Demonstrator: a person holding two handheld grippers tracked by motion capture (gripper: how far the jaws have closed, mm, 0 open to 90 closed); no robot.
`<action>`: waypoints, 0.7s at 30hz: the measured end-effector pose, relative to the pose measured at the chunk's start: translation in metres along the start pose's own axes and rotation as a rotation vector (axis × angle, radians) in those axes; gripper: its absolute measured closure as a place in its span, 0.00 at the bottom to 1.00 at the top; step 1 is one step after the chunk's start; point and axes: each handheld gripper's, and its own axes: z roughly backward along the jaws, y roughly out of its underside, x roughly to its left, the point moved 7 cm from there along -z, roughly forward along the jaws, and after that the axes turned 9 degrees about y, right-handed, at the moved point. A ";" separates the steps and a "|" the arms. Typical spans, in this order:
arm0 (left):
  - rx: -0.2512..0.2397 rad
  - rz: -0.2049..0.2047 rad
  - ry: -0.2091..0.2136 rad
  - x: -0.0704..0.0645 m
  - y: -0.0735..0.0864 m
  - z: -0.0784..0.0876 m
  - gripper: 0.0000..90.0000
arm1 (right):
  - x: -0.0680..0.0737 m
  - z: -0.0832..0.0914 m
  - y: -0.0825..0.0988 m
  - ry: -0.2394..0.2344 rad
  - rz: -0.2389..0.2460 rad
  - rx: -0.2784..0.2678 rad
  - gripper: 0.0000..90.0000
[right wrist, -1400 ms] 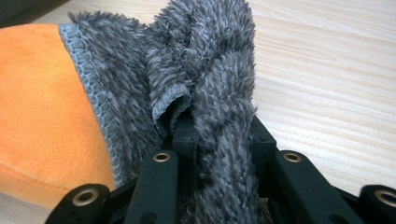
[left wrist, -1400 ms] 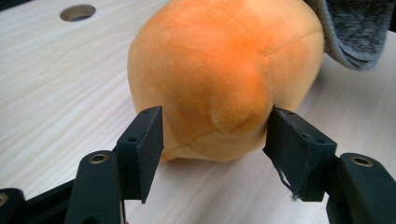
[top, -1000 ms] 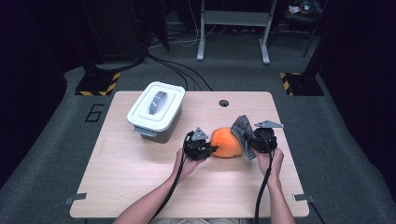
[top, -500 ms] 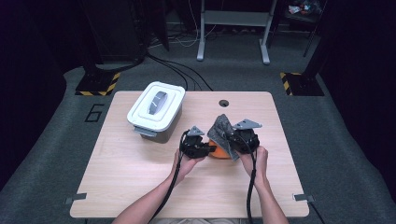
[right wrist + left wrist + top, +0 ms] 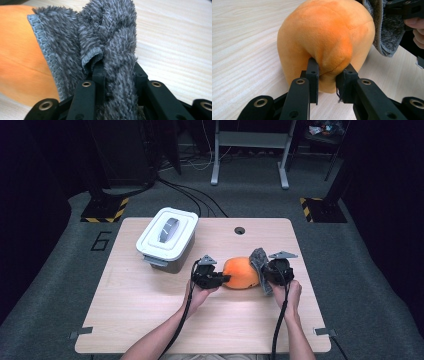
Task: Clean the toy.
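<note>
An orange plush toy [image 5: 241,272] rests on the wooden table [image 5: 150,320] between my two grippers. My left gripper [image 5: 220,280] is shut on a fold of the plush toy [image 5: 329,47] at its left side; the black pads pinch the fabric. My right gripper [image 5: 264,272] is shut on a grey fluffy cloth [image 5: 259,262], and the cloth [image 5: 110,42] lies against the toy's right side. In the right gripper view the orange toy [image 5: 20,57] shows at the left behind the cloth.
A white lidded plastic box [image 5: 166,237] stands at the back left of the table. A round cable hole [image 5: 239,230] sits near the far edge. Table legs and cables lie on the grey floor beyond.
The right gripper with the grey cloth swept left over the toy, then came back to its right side. The left gripper has kept its hold on the toy.
</note>
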 end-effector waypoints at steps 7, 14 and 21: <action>0.007 -0.001 0.008 0.003 0.001 0.002 0.82 | 0.019 0.028 -0.024 -0.078 0.011 -0.116 0.79; 0.011 0.003 0.001 0.007 0.002 0.003 0.82 | 0.067 0.033 -0.038 -0.109 0.155 -0.136 0.79; 0.003 0.003 0.005 0.007 0.002 0.002 0.82 | 0.044 0.026 -0.030 -0.073 0.107 -0.111 0.79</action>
